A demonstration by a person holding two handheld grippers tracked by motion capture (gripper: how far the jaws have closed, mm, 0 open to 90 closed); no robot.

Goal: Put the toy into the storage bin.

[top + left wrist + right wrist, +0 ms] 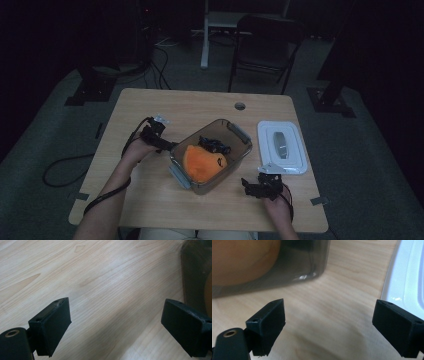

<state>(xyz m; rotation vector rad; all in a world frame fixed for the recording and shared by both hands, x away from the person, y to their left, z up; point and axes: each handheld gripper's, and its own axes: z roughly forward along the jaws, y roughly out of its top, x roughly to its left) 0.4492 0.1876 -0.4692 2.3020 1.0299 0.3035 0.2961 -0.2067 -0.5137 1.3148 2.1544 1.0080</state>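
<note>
From above, a clear box [211, 156] sits mid-table [150, 105] holding an orange piece [202, 163] and a black object [215, 145], the left gripper [165, 145] just beside its left wall, the right gripper [250, 186] near its front corner, a white lid [281, 146] to the right. The left gripper view shows its jaws wide apart over bare wood, the box [193, 272] at the right edge. The right gripper view shows jaws apart, empty, between box [287, 267] and lid [407, 272].

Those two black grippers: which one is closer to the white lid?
The right gripper, just below the white lid near its corner. The left gripper sits across the box, at its far side.
</note>
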